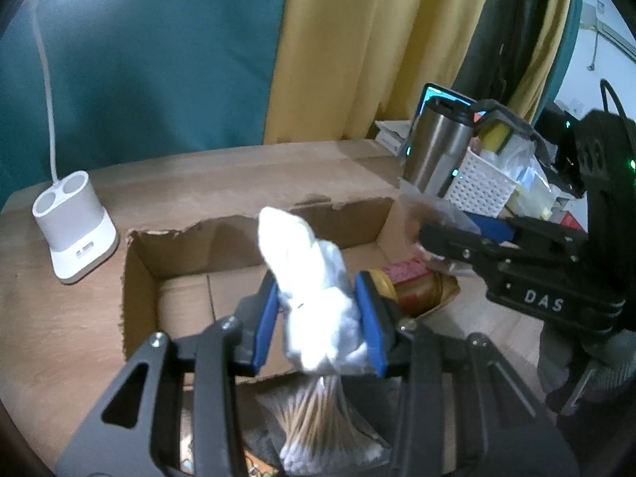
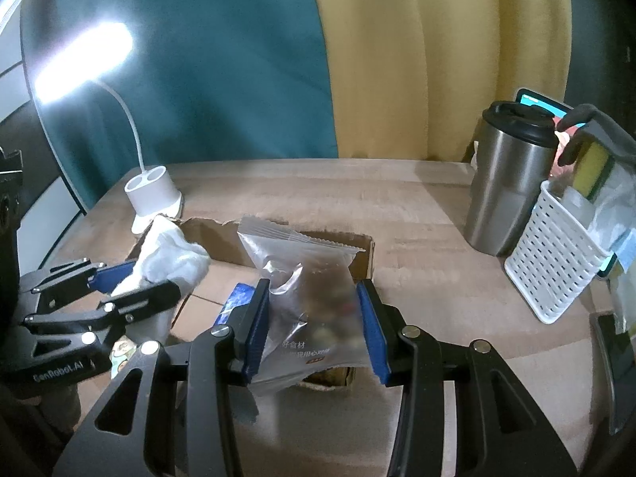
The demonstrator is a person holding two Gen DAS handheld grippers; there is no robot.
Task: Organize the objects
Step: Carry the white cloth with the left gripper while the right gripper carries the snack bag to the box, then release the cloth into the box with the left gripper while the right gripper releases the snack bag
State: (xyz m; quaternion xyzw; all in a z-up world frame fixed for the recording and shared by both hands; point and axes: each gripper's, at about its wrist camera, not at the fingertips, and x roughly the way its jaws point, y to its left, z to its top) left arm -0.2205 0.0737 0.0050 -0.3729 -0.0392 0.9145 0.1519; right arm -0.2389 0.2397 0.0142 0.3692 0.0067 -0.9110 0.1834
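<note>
My left gripper (image 1: 318, 322) is shut on a white crumpled bag (image 1: 314, 290) and holds it above an open cardboard box (image 1: 167, 262). The bag (image 2: 171, 258) and left gripper (image 2: 131, 282) also show in the right wrist view. My right gripper (image 2: 312, 326) is shut on a clear snack packet (image 2: 306, 290) with dark contents, held over the box (image 2: 359, 246). The right gripper (image 1: 449, 234) shows at the box's right edge in the left wrist view. A jar with a yellow lid (image 1: 409, 286) lies in the box. A bag of cotton swabs (image 1: 318, 417) lies below my left gripper.
A white lamp base (image 1: 73, 226) stands left of the box on the wooden table (image 1: 59, 326). A steel tumbler (image 2: 508, 179) and a white perforated basket (image 2: 556, 254) with sponges and packets stand at the right. A blue packet (image 2: 234, 302) lies in the box.
</note>
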